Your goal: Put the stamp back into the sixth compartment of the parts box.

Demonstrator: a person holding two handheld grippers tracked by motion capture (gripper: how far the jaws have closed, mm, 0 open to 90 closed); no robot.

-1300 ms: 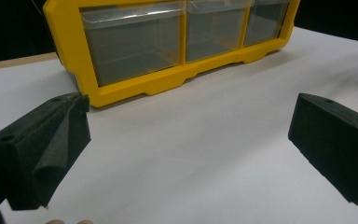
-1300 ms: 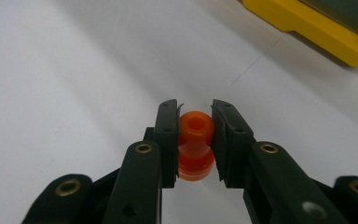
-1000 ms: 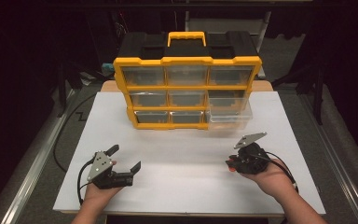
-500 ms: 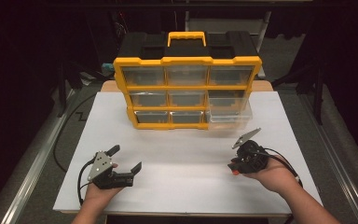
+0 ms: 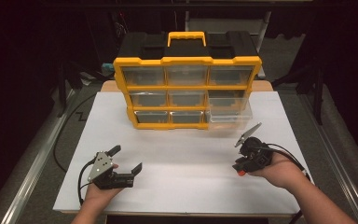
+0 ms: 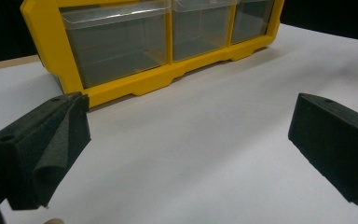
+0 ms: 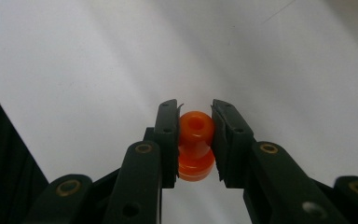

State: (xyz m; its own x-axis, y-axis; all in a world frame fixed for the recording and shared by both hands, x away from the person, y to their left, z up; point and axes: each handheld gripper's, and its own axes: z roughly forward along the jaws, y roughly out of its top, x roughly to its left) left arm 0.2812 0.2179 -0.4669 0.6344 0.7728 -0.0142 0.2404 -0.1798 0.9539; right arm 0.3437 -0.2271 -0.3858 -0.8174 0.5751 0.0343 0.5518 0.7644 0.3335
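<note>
A yellow and black drawer organizer (image 5: pixel 186 88) stands at the back of the white table (image 5: pixel 177 158); its yellow frame (image 6: pixel 135 88) rises close ahead in the left gripper view. Its bottom right clear drawer (image 5: pixel 228 112) is pulled out. My right gripper (image 5: pixel 240 171) (image 7: pixel 195 109) points down over the table's right front and is shut on a small orange plastic piece (image 7: pixel 196 140) (image 5: pixel 241 173), knob-shaped with a hole in its top. My left gripper (image 5: pixel 127 158) (image 6: pixel 189 121) rests at the left front, open, with nothing between its black foam pads (image 6: pixel 42 149).
The organizer's other clear drawers (image 5: pixel 186 74) are pushed in. Bare white tabletop lies between the two grippers and the organizer. Dark floor and metal rails (image 5: pixel 32 163) flank the table, and a black cable (image 5: pixel 63 135) runs off its left edge.
My right gripper has drifted slightly to the right and turned a little, still holding the orange piece. The left gripper has stayed where it was.
</note>
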